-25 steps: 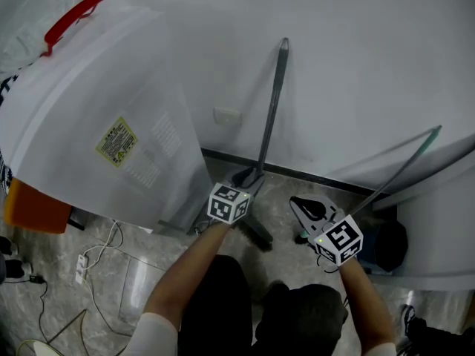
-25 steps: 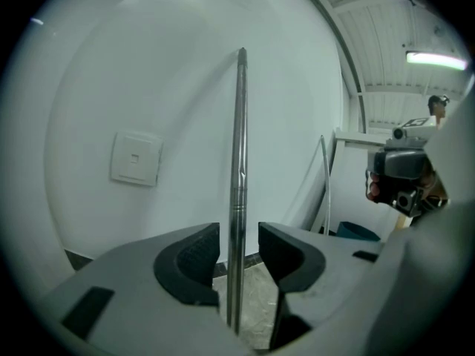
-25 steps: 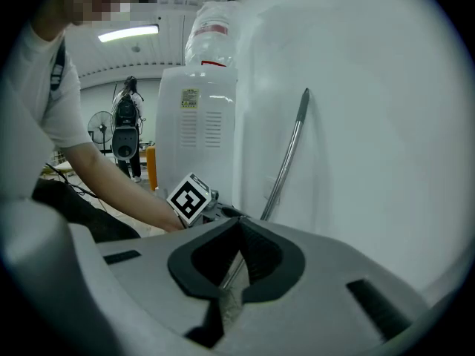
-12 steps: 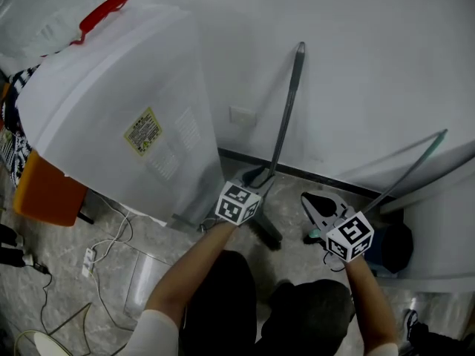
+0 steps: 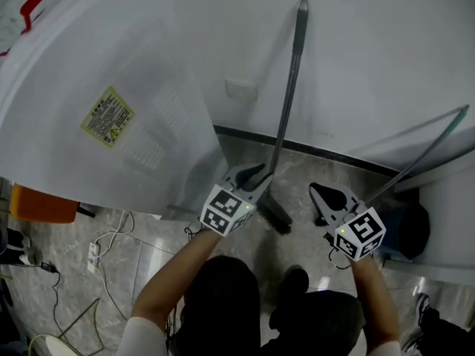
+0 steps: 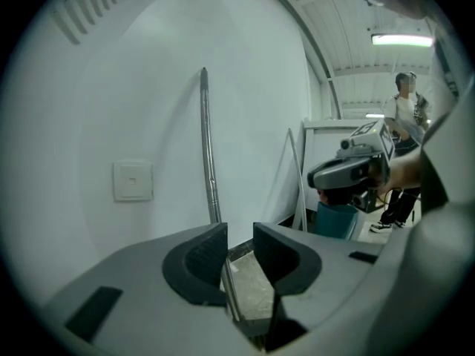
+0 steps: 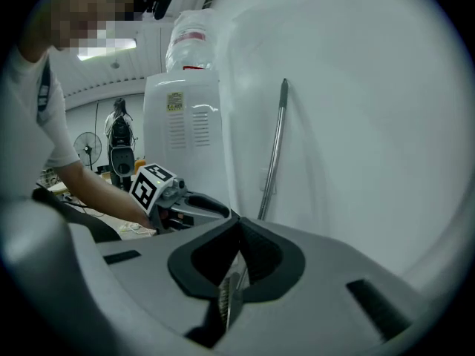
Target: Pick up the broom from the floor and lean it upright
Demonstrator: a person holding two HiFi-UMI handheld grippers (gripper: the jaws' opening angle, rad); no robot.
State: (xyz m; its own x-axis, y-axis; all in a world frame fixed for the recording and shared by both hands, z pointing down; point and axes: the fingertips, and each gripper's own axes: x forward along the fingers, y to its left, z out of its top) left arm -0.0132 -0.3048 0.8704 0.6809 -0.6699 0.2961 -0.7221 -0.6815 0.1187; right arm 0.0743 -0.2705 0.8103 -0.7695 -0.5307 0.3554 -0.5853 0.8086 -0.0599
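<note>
Plainly the broom (image 5: 286, 102) leans upright on the wall (image 5: 371, 50), its long axis running 12 to 6 o'clock. It stands at 1 o'clock, just off the nearer left gripper (image 5: 256, 175), whose fingers have just been closing to a narrow gap and pinch nothing. The right gripper (image 5: 326, 193) has its fingers together.

Broom head (image 5: 278, 215) partly hidden; water dispenser (image 5: 148, 65) cut off by edge.
</note>
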